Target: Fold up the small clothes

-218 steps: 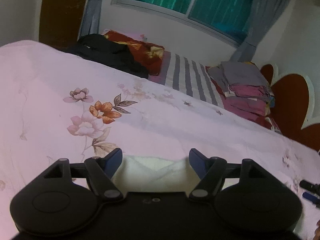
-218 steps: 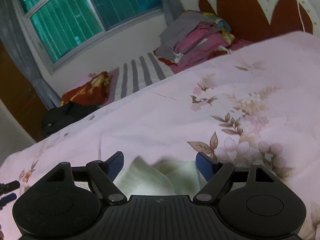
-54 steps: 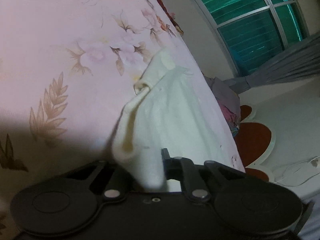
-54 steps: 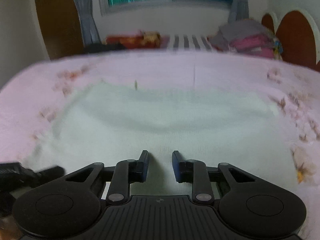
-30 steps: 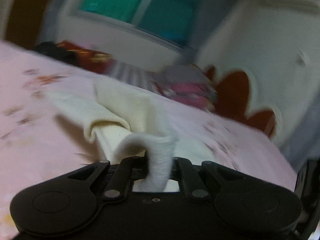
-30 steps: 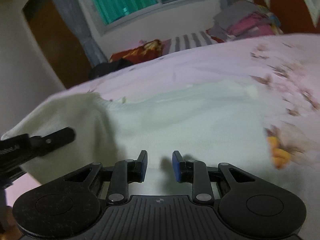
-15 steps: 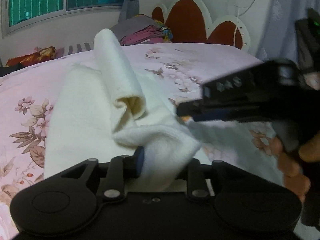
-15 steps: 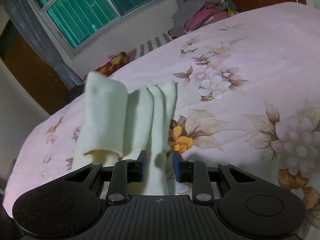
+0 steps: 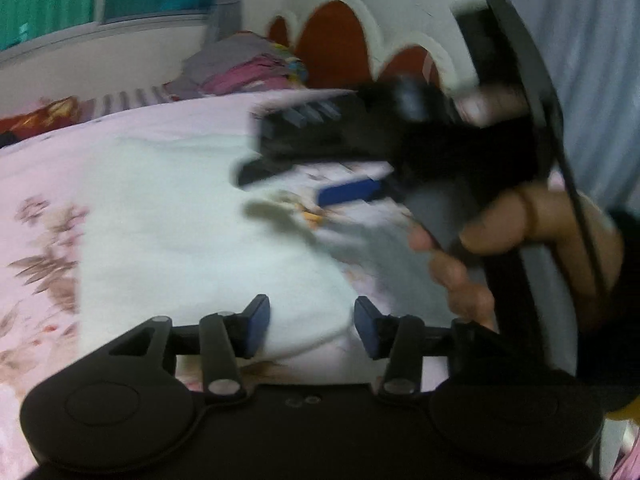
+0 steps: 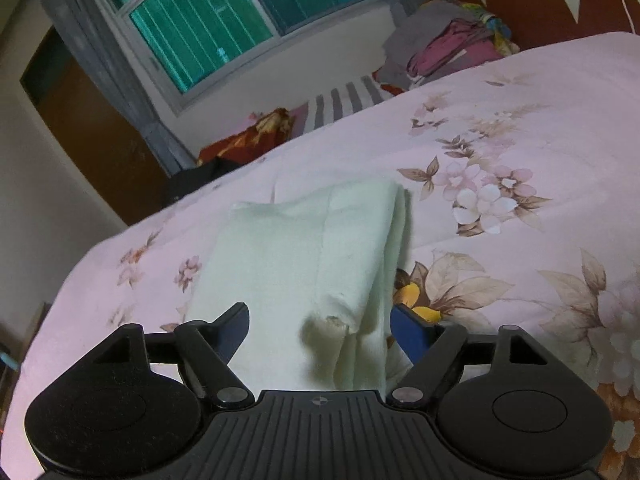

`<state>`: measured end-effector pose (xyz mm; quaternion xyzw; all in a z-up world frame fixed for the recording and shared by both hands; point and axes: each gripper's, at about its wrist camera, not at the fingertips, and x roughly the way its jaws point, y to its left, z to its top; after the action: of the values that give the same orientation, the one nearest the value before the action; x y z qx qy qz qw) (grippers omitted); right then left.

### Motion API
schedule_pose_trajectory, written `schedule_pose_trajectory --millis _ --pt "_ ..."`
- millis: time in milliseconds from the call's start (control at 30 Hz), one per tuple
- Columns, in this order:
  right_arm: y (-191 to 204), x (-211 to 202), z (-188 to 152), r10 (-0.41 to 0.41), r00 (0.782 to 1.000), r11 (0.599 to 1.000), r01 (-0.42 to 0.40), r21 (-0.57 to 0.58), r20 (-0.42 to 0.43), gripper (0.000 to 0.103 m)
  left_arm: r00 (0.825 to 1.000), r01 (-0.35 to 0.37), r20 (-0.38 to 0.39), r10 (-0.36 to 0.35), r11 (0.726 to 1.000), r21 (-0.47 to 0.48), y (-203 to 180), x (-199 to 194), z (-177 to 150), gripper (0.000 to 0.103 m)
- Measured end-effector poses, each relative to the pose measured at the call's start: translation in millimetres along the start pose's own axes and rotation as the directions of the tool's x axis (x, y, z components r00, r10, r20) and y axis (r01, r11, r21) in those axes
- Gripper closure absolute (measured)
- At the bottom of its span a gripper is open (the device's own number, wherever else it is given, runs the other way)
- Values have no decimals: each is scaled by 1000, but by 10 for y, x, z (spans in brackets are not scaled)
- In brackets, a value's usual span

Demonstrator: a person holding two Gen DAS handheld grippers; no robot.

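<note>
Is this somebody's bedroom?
Most likely yes, a bedroom. There is a big bed with a flowery pink bedspread, a red scalloped headboard at its end, and a heap of clothes under the window.

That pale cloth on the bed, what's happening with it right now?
A person is folding a pale cloth on a floral pink bedspread, with a hand-held gripper in each hand. The cloth lies folded over in layers. Both sets of jaws are opening: the left hand-held gripper and the right hand-held gripper each have the cloth's near edge between their fingers, but the pads no longer press on it. The left wrist view is blurred.
</note>
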<state>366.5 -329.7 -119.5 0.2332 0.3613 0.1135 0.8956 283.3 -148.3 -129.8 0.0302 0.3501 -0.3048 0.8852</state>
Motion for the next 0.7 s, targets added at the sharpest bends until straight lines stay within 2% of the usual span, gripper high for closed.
schedule_pose_trajectory --millis 67,167,267,400,467,500,567,600,700 --pt "-5 71 -5 -7 1000 1000 7 -9 -19 26 1000 -24 15 25 998 -60 147 -85 34 56" --pt "-46 172 -19 8 998 1000 -8 4 -56 49 995 -86 42 93 986 -145 381 -197 77 51" --pt "-55 255 -51 1 997 1000 0 9 -80 49 986 -144 50 156 970 -196 563 -224 123 51" --pt "-82 396 -80 14 994 1000 -12 22 -110 52 979 -186 31 203 940 -284 827 -228 115 51" --pt "-89 452 -77 14 993 1000 -11 28 -113 72 975 -203 26 222 927 -314 916 -283 107 51" --pt "-96 471 -70 19 993 999 -15 38 -115 77 974 -207 23 227 922 -329 965 -278 104 51" --pt "-91 482 -54 17 993 999 -13 41 -117 80 971 -217 18 238 913 -346 1028 -260 109 51" --pt "-64 469 -45 8 993 1000 -6 18 -114 90 970 -220 17 241 910 -351 1056 -237 123 51" --pt "-6 387 14 -4 994 999 1 -32 -105 93 974 -202 24 226 909 -365 1103 -169 168 51"
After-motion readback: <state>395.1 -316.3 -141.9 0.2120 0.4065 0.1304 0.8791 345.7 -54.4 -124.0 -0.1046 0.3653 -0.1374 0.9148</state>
